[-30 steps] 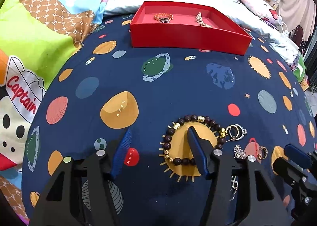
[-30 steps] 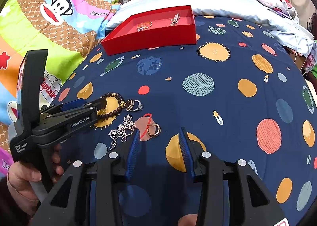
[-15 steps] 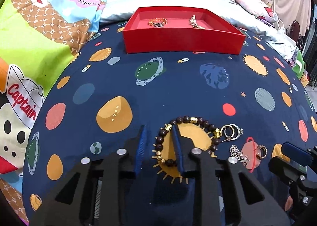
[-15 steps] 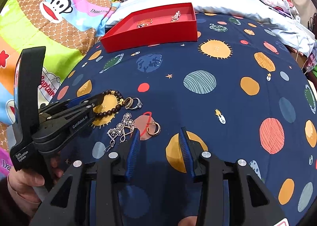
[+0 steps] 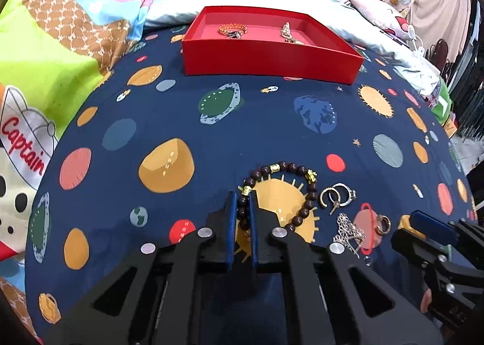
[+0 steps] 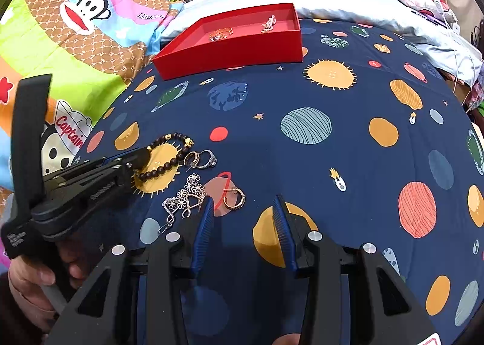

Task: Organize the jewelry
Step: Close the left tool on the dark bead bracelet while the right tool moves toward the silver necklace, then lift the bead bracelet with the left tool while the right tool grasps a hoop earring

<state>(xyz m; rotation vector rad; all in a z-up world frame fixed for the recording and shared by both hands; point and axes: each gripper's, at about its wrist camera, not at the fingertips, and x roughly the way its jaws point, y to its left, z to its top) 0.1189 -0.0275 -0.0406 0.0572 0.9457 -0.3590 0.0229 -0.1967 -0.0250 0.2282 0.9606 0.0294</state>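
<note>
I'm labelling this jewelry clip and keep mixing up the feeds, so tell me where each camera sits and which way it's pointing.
Left wrist: on the left hand-held gripper, looking along its fingers, shut on the dark bead bracelet, toward the red box; the right hand-held gripper's tip shows at right.
Right wrist: on the right hand-held gripper, open above the planet-print bedspread; the left hand-held gripper and the hand holding it show at left.
Shared: bracelet, red box, rings, bedspread.

The left gripper [image 5: 242, 201] is squeezed on the beads [image 5: 290, 167]. The right gripper [image 6: 243, 207] is wide open and holds nothing.
</note>
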